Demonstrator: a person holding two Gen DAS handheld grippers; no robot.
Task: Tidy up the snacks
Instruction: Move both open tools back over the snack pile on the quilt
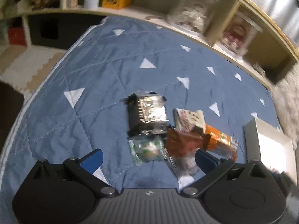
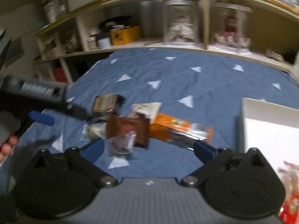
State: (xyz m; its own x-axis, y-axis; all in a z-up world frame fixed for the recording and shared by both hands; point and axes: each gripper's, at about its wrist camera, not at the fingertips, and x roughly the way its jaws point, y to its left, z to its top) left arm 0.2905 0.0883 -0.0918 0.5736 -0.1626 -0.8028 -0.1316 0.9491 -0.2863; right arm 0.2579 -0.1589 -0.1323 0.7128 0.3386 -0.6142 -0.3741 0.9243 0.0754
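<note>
Snack packets [image 2: 129, 128] are lying clustered on the blue quilted bed cover [image 1: 104, 71], the crinkly orange wrapper [image 2: 179, 128] stretching lengthwise toward the white box [image 2: 271, 130]. Both left tongs [image 1: 149, 156] and right tongs [image 2: 148, 149] are hovering spread wide, gripping nothing.

On the matt, quilted blue cloth bedspread [image 1: 104, 85], a crinkly foil-and-clear-plastic packet [image 1: 147, 112] shines beside a glossy brown wrapper [image 1: 179, 141] and a shiny orange packet [image 1: 220, 140], with a smooth matt white box [image 1: 261, 140] near them.
</note>
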